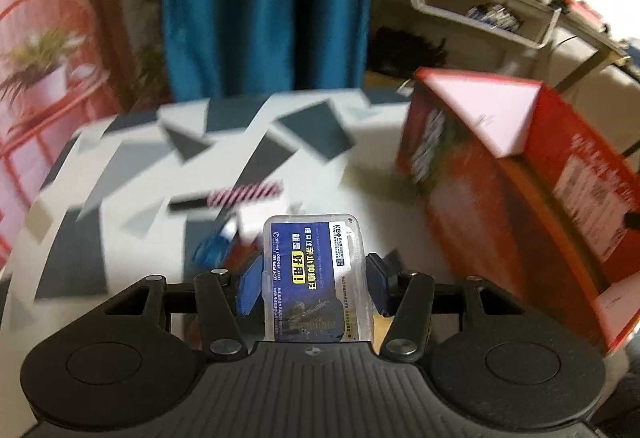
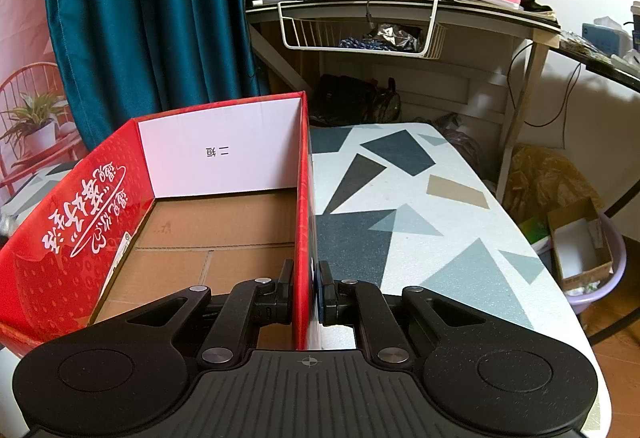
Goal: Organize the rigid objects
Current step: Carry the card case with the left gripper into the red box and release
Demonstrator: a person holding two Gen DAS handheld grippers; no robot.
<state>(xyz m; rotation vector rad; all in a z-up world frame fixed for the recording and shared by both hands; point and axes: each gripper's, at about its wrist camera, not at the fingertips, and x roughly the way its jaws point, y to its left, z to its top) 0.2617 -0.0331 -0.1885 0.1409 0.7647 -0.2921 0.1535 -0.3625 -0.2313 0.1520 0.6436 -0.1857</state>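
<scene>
My left gripper (image 1: 314,280) is shut on a clear plastic card case (image 1: 316,278) with a dark blue printed label, held above the patterned table (image 1: 132,173). A red cardboard box (image 1: 516,189) stands to the right of it, open at the top. In the right wrist view my right gripper (image 2: 307,284) is shut on the box's right wall (image 2: 304,197), one finger inside and one outside. The box's brown floor (image 2: 208,238) looks empty. A pink-striped black item (image 1: 236,195) and a blue item (image 1: 212,252) lie blurred on the table beyond the case.
A teal curtain (image 2: 148,9) hangs behind the table. A cluttered desk (image 2: 400,3) with a wire basket (image 2: 360,33) stands at the back right. A purple tub with a carton (image 2: 580,258) sits on the floor beyond the table's right edge. A red wire chair (image 1: 44,77) with a potted plant is at left.
</scene>
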